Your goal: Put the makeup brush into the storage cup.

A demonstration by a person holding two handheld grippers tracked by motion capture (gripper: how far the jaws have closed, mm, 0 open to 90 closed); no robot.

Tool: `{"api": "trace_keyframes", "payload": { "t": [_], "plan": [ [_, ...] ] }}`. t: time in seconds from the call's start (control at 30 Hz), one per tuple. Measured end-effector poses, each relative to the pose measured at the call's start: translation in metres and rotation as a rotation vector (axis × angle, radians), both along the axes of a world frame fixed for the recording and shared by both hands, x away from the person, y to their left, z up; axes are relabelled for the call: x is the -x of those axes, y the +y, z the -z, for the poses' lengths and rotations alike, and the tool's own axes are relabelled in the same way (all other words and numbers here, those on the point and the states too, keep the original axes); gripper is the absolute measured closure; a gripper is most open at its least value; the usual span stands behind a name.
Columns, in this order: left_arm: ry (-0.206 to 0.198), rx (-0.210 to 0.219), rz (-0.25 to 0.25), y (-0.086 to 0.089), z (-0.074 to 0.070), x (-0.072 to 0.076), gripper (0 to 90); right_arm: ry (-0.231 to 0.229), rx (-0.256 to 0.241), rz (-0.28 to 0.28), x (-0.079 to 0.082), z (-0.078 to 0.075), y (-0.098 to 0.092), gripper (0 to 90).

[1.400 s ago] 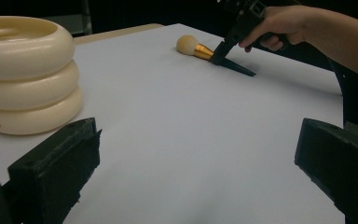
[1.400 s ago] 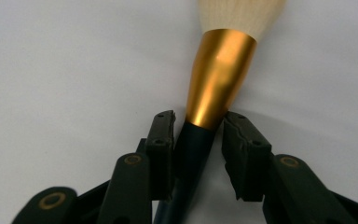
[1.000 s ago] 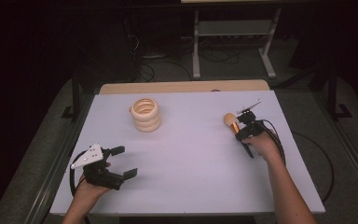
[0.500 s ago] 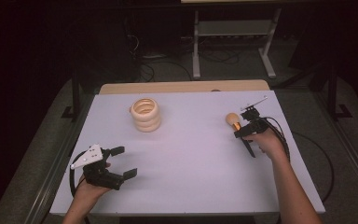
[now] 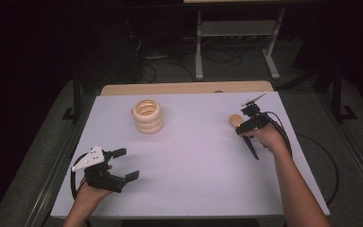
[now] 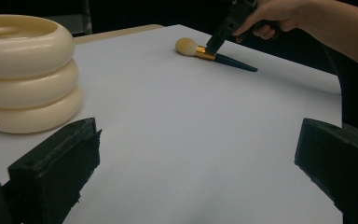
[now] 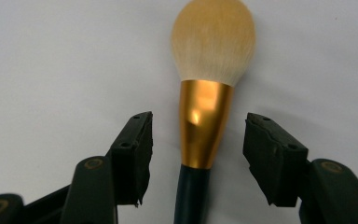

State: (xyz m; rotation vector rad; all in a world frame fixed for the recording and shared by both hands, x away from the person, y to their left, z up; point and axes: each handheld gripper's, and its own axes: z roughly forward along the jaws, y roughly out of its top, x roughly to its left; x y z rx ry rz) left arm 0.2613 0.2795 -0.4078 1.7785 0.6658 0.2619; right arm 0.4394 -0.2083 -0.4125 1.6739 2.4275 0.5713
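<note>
A makeup brush (image 7: 205, 116) with a cream head, gold ferrule and dark handle lies flat on the white table (image 5: 198, 161), at the right (image 5: 236, 121). My right gripper (image 7: 197, 135) is open, one jaw on each side of the ferrule with a gap on both sides; in the high view it is seen from above (image 5: 244, 124). From the left gripper view the right gripper (image 6: 221, 35) comes down onto the brush (image 6: 214, 55). My left gripper (image 5: 126, 164) rests open and empty near the front left corner, seen wide open in its own view (image 6: 198, 140).
A stack of three cream rings (image 5: 148, 116) stands at the back left of the table, close ahead of the left gripper (image 6: 25, 74). A cable (image 5: 283, 137) trails from the right gripper. A metal stand (image 5: 236, 42) is on the floor beyond the table.
The right hand has shifted slightly farther up the table over the brush's ferrule. The brush, rings and left gripper have stayed put.
</note>
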Motion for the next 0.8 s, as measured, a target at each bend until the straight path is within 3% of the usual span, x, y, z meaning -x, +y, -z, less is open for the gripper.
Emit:
{"api": "trace_keyframes", "payload": {
  "t": [0.33,0.8],
  "plan": [
    [0.000,0.001,0.002,0.000,0.000,0.000,0.0,0.042,0.000,0.065,-0.014,0.008,0.004,44.5],
    [0.001,0.000,0.003,0.000,0.000,0.000,0.0,0.052,0.053,0.073,-0.020,0.013,0.012,52.7]
  ]
}}
